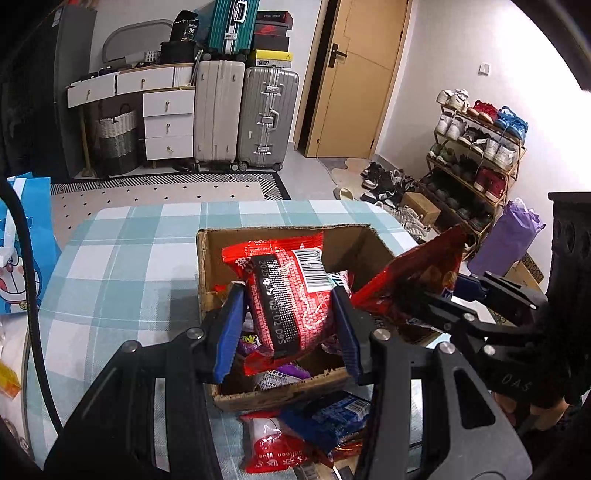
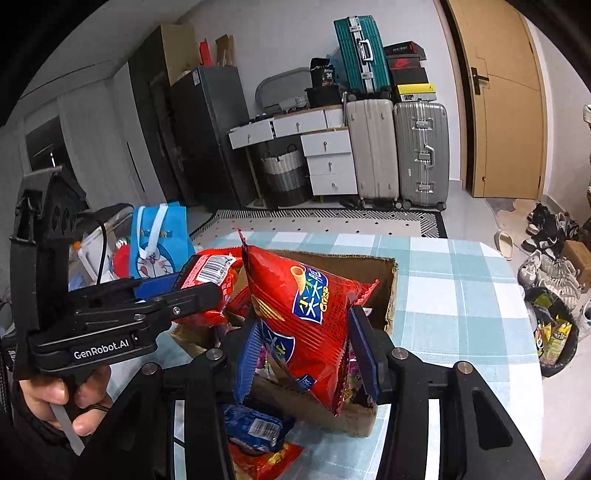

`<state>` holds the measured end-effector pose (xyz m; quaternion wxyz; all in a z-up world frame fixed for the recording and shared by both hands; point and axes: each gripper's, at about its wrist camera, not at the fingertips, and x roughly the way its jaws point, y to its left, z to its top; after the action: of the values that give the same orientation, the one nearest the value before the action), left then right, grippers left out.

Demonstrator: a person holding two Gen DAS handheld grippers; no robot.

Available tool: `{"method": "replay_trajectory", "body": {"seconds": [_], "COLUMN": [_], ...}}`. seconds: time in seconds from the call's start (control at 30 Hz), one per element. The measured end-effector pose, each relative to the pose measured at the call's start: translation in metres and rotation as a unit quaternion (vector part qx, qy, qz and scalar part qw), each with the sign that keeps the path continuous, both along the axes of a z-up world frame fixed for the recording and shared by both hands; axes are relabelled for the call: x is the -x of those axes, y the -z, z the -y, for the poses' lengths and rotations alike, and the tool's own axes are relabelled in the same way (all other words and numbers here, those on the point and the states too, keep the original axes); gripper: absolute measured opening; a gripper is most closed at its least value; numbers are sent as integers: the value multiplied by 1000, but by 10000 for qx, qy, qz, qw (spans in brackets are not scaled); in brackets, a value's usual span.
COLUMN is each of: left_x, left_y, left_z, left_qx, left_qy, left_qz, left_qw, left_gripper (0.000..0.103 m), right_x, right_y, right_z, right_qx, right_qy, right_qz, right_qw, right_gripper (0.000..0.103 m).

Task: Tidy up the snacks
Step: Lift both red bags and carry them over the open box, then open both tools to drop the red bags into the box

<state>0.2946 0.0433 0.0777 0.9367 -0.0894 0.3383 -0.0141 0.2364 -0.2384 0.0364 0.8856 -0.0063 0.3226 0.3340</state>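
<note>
We've got the left gripper [image 1: 291, 325] clamping a red packet [image 1: 295, 291] and the right gripper [image 2: 310, 354] clamping a crisp bag [image 2: 303, 314], both above the cardboard box [image 1: 210, 266], likely for dropping in.

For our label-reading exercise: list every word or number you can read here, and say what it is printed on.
"Crisp": red snack bag in right gripper.
"GenRobot.AI": left gripper body.
"OA5": right gripper's body.
"36": black bag on dresser.
Other packet print, barcodes: unreadable.
</note>
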Motion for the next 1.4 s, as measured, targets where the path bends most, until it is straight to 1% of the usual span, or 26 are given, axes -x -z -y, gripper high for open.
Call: {"method": "replay_trajectory", "body": {"seconds": [0.4,0.8,1.0,1.1,1.13,1.2,1.23,1.3,1.33,1.37,1.4], "left_x": [-26,-42,-48,-46,-45,-41,-37,-29,-24,-19,-14], "left_y": [22,44,53,53,53,50,48,43,41,39,37], "left_z": [1,4,0,-3,-4,-4,-3,-1,-1,-1,-1], "left_qx": [-148,-230,-87,-6,8,57,31,-95,-140,-147,-123], "left_qy": [72,120,140,125,108,160,157,107,73,64,65], "left_qz": [-146,-317,-474,-474,-471,-468,-449,-400,-360,-337,-309], "left_qw": [9998,9992,9987,9988,9988,9988,9989,9991,9992,9993,9994], "left_gripper": [44,44,44,44,44,48,50,68,72,80,83], "right_x": [-21,-32,-31,-29,-29,-26,-23,-16,-11,-8,-4], "right_y": [24,45,48,47,46,43,40,36,34,32,30], "right_z": [-19,-23,-28,-27,-25,-21,-18,-15,-11,-8,-3], "right_qx": [413,644,809,809,723,596,599,630,592,556,504], "right_qy": [-188,-248,-317,-368,-419,-443,-390,-367,-335,-309,-254], "right_qz": [-31,-132,-96,-169,-270,-318,-247,-169,-121,-92,-57], "right_qw": [9990,9975,9962,9959,9961,9967,9971,9972,9976,9979,9984], "right_gripper": [46,47,47,47,48,53,53,54,59,65,81]}}
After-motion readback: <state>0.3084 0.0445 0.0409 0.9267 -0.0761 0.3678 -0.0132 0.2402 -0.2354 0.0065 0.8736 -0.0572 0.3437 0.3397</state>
